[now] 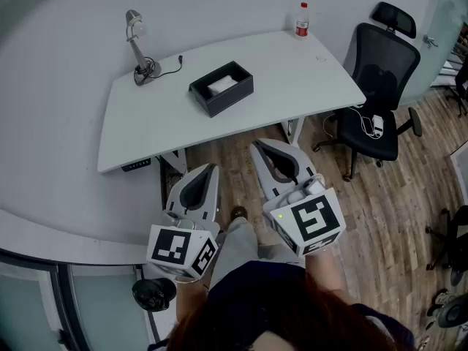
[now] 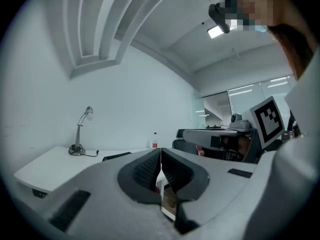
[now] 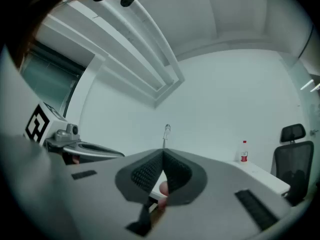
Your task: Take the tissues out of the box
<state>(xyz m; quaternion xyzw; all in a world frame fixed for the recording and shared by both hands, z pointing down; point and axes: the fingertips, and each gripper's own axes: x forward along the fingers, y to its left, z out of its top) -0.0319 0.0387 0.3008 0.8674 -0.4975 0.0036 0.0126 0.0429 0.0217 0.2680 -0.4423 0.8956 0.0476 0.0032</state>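
A black open-topped tissue box point(image 1: 221, 88) sits mid-desk on the white table point(image 1: 146, 134), with white tissue point(image 1: 222, 85) showing inside. Both grippers hover over the wooden floor, short of the table's near edge and apart from the box. My left gripper point(image 1: 212, 167) is shut and empty; in the left gripper view its pads point(image 2: 160, 151) meet, and the box's dark rim point(image 2: 116, 156) shows beyond them. My right gripper point(image 1: 256, 145) is shut as well, its tips point(image 3: 163, 152) together with nothing between them. The right gripper view does not show the box.
A desk lamp point(image 1: 137, 46) with a cord stands at the table's far left, and a red-capped bottle point(image 1: 301, 20) at its far right corner. A black office chair point(image 1: 380, 79) stands to the right of the table. A curved white counter point(image 1: 58, 232) lies at my left.
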